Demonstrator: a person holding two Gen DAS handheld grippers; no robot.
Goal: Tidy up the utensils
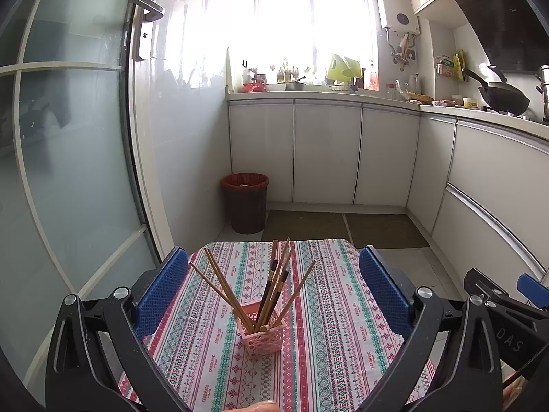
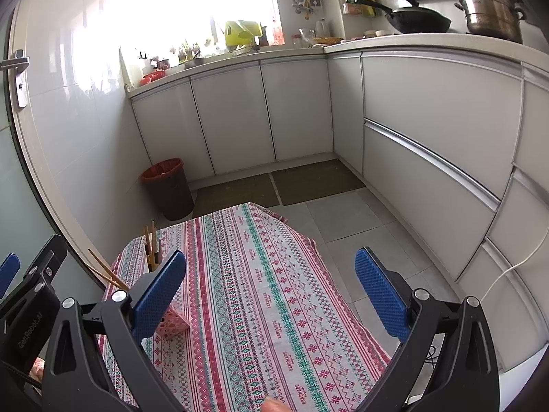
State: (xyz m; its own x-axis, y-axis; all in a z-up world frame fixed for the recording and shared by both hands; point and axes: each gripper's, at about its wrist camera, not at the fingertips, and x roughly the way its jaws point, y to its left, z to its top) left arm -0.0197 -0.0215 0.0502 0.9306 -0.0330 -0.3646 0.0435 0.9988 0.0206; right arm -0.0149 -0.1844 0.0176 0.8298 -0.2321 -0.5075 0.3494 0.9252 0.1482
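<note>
A pink perforated holder (image 1: 263, 335) stands on the patterned tablecloth (image 1: 329, 326) and holds several chopsticks (image 1: 271, 285), wooden and dark, fanned upward. My left gripper (image 1: 274, 292) is open and empty, its blue pads either side of the holder and above it. In the right wrist view the holder (image 2: 173, 324) sits at the left, partly hidden behind my left pad (image 2: 159, 295), with chopsticks (image 2: 151, 247) poking up. My right gripper (image 2: 271, 295) is open and empty over the tablecloth (image 2: 260, 292). The other gripper shows at each view's edge.
A brown bin with a red liner (image 1: 245, 202) stands on the floor beyond the table. White cabinets (image 1: 326, 151) run along the back and right. A wok (image 1: 504, 98) and a steel pot (image 2: 490, 10) sit on the counter. A glass door (image 1: 68, 137) is at left.
</note>
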